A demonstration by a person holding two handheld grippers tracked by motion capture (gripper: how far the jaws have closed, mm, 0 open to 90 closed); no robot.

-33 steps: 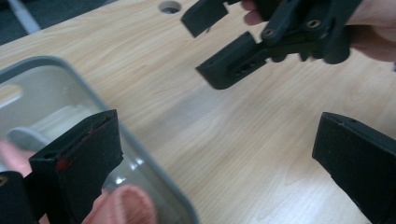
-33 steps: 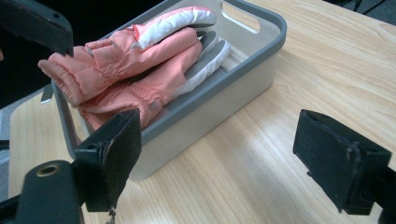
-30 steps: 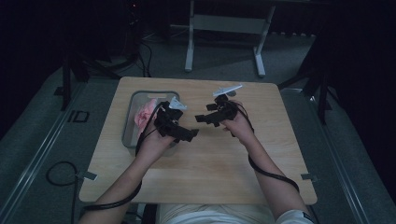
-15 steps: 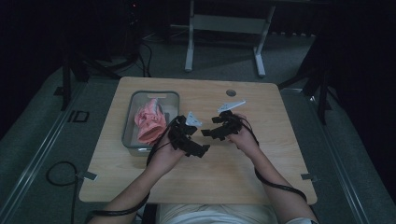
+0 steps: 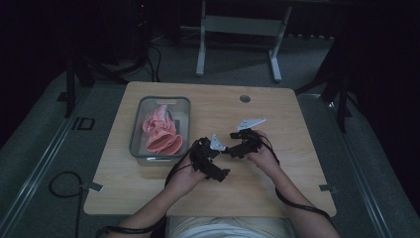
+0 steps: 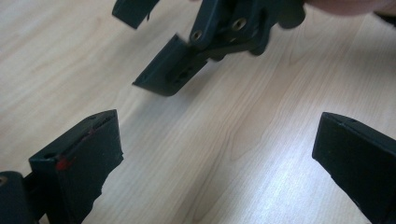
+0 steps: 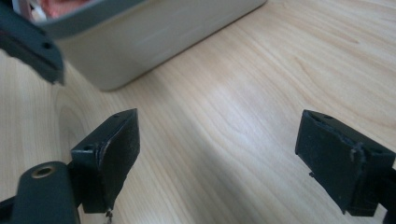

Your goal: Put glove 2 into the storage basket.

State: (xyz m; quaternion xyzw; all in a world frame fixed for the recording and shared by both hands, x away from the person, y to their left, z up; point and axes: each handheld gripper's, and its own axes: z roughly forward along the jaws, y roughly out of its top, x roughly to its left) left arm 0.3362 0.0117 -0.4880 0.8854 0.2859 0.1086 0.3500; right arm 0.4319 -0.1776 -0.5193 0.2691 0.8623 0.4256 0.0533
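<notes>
A pink cloth lies bunched in a grey bin on the left part of the wooden table. My left gripper hovers just right of the bin's near corner, open, with only bare wood between its jaws. My right gripper faces it from the right, also open and holding nothing. In the left gripper view, my own gripper frames the tabletop, with the right gripper's jaws tilted above it. In the right gripper view, my own gripper looks along the wood at the bin's wall.
A round cable hole sits near the table's far edge. Dark floor, cables and a metal stand surround the table. Bare wood stretches right of the hands and along the near edge.
Both grippers have drawn back from the bin toward the person and the table's middle. The pink cloth stays in the bin, free of the left gripper.
</notes>
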